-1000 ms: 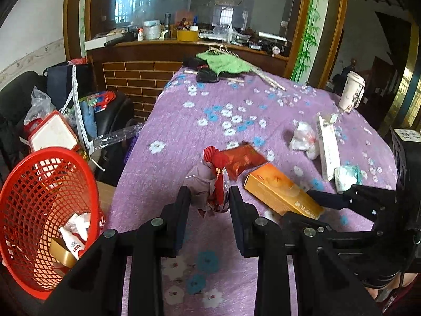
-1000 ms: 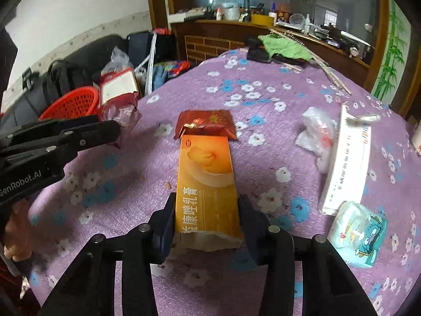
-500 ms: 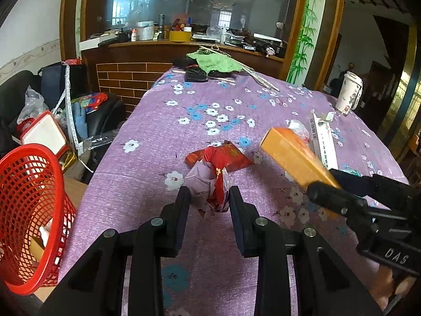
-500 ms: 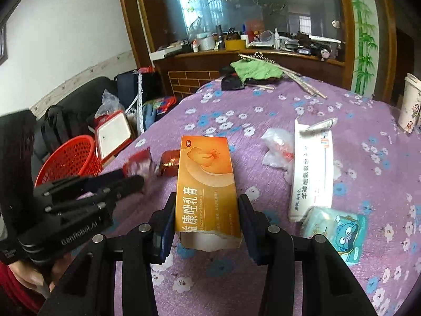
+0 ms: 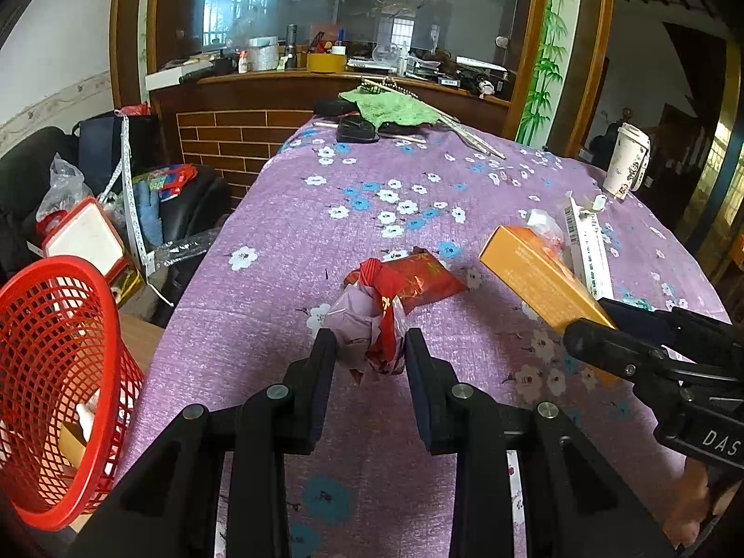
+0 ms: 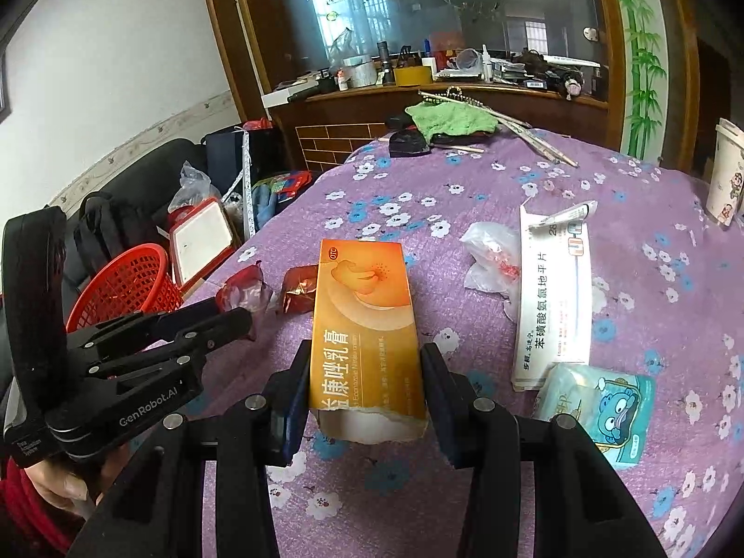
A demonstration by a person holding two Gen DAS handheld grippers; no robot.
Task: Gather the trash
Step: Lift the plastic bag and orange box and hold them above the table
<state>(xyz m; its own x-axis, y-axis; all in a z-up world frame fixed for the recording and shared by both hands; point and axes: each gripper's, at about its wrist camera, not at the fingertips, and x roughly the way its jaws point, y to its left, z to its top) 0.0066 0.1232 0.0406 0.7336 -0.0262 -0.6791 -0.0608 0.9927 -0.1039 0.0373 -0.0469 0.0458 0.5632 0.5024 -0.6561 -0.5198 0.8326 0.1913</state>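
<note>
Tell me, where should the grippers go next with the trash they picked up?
Probably the left gripper should swing left over the red basket and drop its crumpled wrapper. Both grippers already hold trash, the right gripper an orange box, and the basket sits nearest the left.

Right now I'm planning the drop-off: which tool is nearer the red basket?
Left. The left tool, clamping a crumpled wrapper, is beside the red basket; the right tool, with the orange box, is farther.

Basket (image 5: 51,372) left of table (image 5: 288,279), cup (image 5: 627,162) at far right edge
</note>
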